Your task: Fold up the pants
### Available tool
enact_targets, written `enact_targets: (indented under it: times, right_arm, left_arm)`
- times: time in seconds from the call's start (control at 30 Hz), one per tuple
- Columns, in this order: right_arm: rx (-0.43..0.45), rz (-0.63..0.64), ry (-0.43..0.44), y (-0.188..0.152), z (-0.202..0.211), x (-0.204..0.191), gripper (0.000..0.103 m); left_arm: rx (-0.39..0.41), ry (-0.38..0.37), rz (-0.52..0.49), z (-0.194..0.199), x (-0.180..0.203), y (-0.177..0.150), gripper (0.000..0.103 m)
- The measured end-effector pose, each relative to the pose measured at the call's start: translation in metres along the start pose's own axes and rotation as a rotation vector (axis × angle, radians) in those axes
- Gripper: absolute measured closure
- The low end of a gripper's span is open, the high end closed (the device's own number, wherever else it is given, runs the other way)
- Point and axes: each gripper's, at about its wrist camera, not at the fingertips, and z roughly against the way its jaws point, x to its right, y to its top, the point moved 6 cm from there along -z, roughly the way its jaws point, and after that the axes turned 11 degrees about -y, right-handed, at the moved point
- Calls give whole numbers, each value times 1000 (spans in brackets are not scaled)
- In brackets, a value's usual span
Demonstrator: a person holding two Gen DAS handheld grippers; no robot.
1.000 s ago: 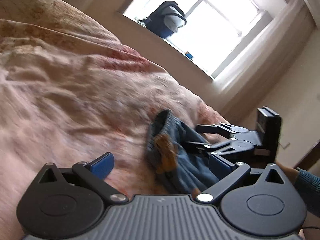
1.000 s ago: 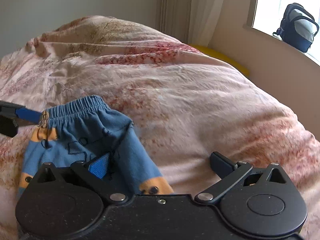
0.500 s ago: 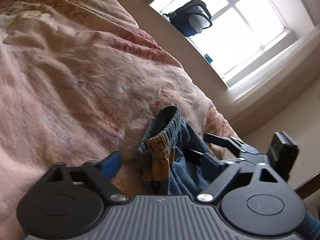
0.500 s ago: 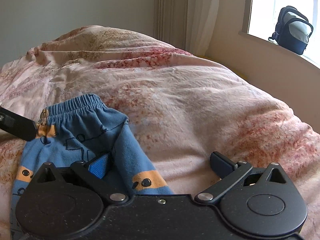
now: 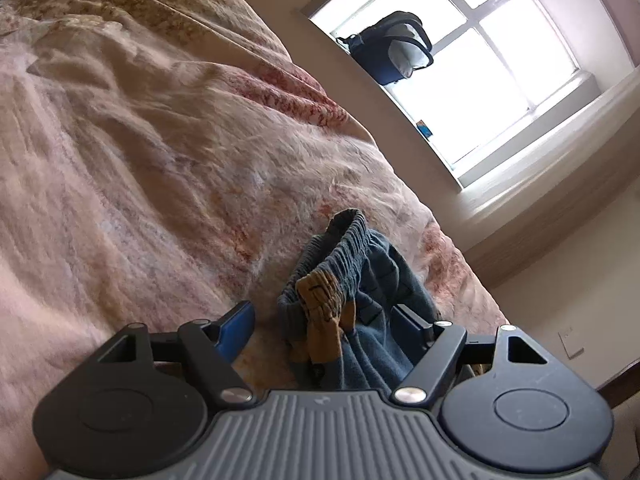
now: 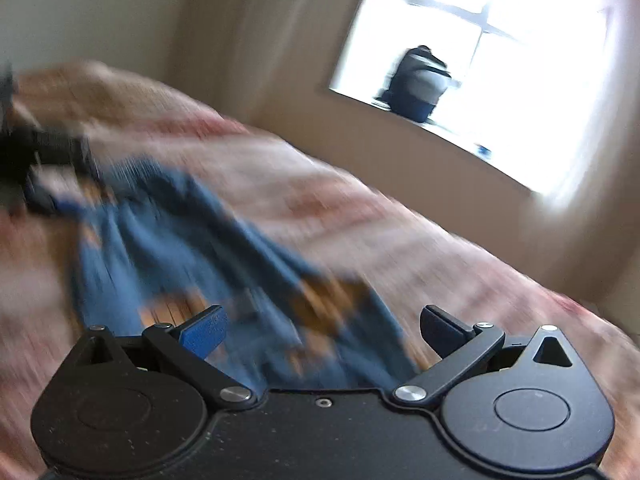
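Observation:
Small blue pants (image 5: 360,280) with orange patches and an elastic waistband lie bunched on the pink bedspread (image 5: 140,160). In the left wrist view my left gripper (image 5: 324,324) is open, its jaws standing on either side of the waistband end. In the blurred right wrist view the pants (image 6: 192,240) spread in front of my right gripper (image 6: 324,328), which is open with the cloth between and below its fingers. The left gripper shows as a dark blur at that view's left edge (image 6: 40,160).
A dark backpack (image 5: 392,48) sits on the windowsill under a bright window (image 5: 500,60). The bed's edge falls away toward the wall below the window. Curtains (image 6: 248,20) hang at the far corner. The rumpled bedspread stretches wide to the left.
The right gripper has swung sharply, blurring its view, and has left the left wrist view. The left gripper has closed in on the waistband, which is now bunched between its jaws.

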Motion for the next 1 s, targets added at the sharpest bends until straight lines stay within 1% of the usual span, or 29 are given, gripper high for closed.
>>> enact_targets:
  times: [0.03, 0.07, 0.13, 0.17, 0.2, 0.27, 0.3, 0.33, 0.37, 0.4, 0.5, 0.57, 0.63, 0.7, 0.77, 0.83, 0.9, 0.97, 1.0]
  right_arm:
    - [-19, 15, -41, -13, 1, -5, 1]
    - [-39, 34, -59, -24, -1, -11, 1]
    - [-45, 67, -57, -39, -3, -20, 1]
    - [-27, 68, -68, -44, -2, -20, 1]
    - [-15, 58, -74, -45, 0, -18, 1]
    - [-22, 24, -79, -46, 1, -13, 1]
    - [-28, 1, -80, -48, 1, -10, 1]
    - [-34, -19, -78, -49, 1, -8, 1]
    - [-36, -36, -75, -52, 0, -8, 1]
    - [-34, -49, -73, -53, 0, -9, 0]
    - [-20, -54, -76, -55, 1, -11, 0]
    - [-10, -48, -82, -54, 2, -11, 1]
    - [15, -44, -109, -49, 9, -7, 1]
    - [38, -44, -145, -42, 18, 4, 1]
    - [21, -58, -170, -36, 25, 21, 1]
    - [-24, -86, -186, -32, 31, 42, 1]
    - [-51, -110, -197, -35, 40, 59, 0]
    - [-59, -104, -201, -40, 47, 74, 0]
    - [-59, -102, -225, -45, 49, 82, 0]
  left_arm:
    - [5, 10, 5, 0, 1, 0, 25]
    - [12, 17, 12, -1, 2, 0, 25]
    - [23, 30, 25, -2, 4, -2, 27]
    - [22, 34, 31, -2, 5, -2, 34]
    - [18, 36, 38, -3, 6, -3, 48]
    - [4, 66, 46, -6, 7, -5, 66]
    - [7, 87, 47, -7, 6, -5, 70]
    - [9, 87, 52, -7, 5, -5, 72]
    - [12, 82, 58, -7, 6, -6, 79]
    - [15, 78, 61, -7, 7, -6, 82]
    - [27, 93, 20, -4, 16, -6, 87]
    - [37, 103, -42, -1, 29, -4, 88]
    - [46, 92, -120, 2, 47, -1, 89]
    - [45, 79, -236, 5, 74, 0, 89]
    - [35, 59, -379, 6, 108, -3, 89]
    - [20, 22, -510, 4, 147, -10, 89]
    - [-6, -29, -617, 3, 181, -21, 89]
    - [-40, -78, -743, 1, 217, -41, 89]
    - [-59, -105, -801, 0, 232, -53, 89]
